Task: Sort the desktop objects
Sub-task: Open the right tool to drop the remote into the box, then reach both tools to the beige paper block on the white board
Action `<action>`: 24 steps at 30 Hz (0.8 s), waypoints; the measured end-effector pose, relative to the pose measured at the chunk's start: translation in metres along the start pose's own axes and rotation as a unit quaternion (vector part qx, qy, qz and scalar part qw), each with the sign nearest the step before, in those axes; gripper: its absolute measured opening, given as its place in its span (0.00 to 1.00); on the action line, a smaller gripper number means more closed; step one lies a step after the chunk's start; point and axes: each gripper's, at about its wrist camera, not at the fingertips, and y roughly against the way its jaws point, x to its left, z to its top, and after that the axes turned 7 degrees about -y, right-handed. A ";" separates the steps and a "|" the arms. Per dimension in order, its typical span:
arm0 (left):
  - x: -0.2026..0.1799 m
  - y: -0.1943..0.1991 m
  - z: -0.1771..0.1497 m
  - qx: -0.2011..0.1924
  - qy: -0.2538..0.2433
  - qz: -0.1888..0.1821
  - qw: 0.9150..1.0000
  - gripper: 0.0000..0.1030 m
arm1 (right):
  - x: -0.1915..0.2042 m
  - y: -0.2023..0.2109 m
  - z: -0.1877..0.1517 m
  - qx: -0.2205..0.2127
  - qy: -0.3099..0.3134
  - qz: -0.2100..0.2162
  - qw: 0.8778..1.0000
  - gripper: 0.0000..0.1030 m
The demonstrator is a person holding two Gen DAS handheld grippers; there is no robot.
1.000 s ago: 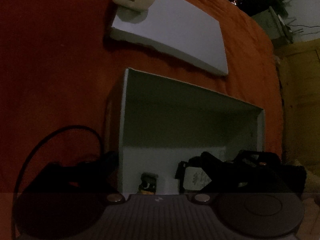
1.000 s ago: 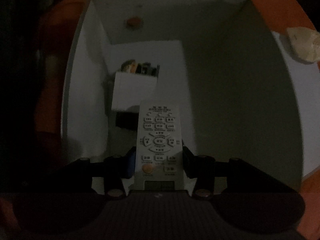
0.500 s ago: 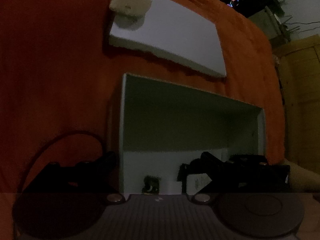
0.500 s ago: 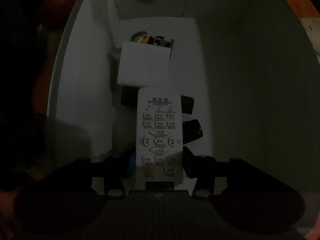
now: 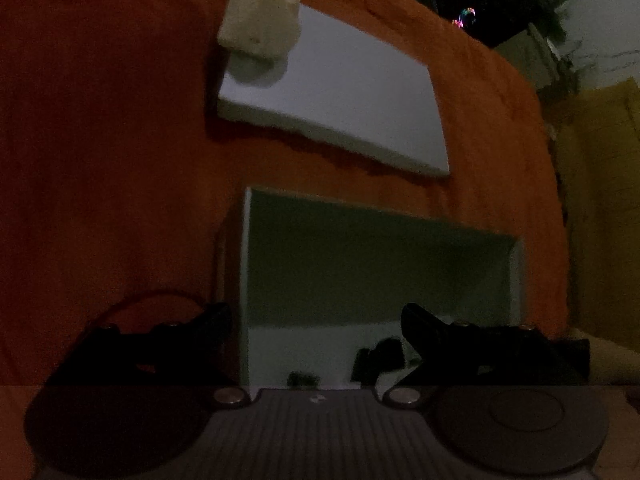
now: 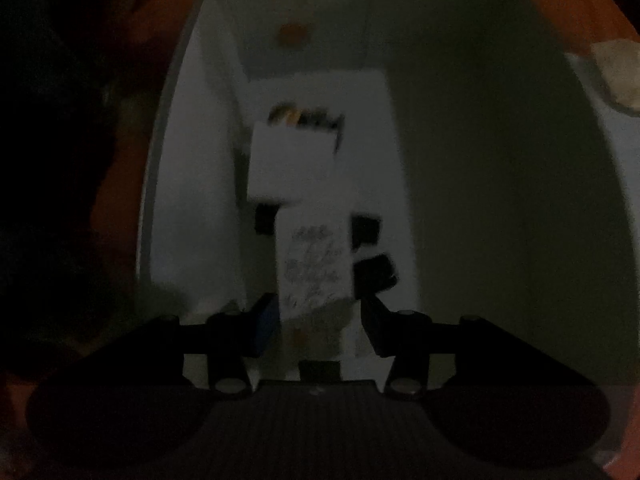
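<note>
Open box (image 5: pixel 380 264) on the cloth-covered table (image 5: pixel 100 140). Behind it, toward the table's far edge, lies the flat lid (image 5: pixel 340 92), apart from the box; a crumpled bag (image 5: pixel 260 20) rests on the lid's far left corner. Inside the box (image 6: pixel 500 180), the remote (image 6: pixel 314 268) lies on its floor, with a small carton (image 6: pixel 294 160) just beyond it and dark items (image 6: pixel 374 268) beside the remote.

Dim home; orange tablecloth (image 5: pixel 120 140)
</note>
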 end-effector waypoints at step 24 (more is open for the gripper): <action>0.079 -0.016 0.068 -0.037 0.101 0.014 0.994 0.89 | -0.205 0.032 0.153 -0.178 0.019 -0.202 0.963 0.51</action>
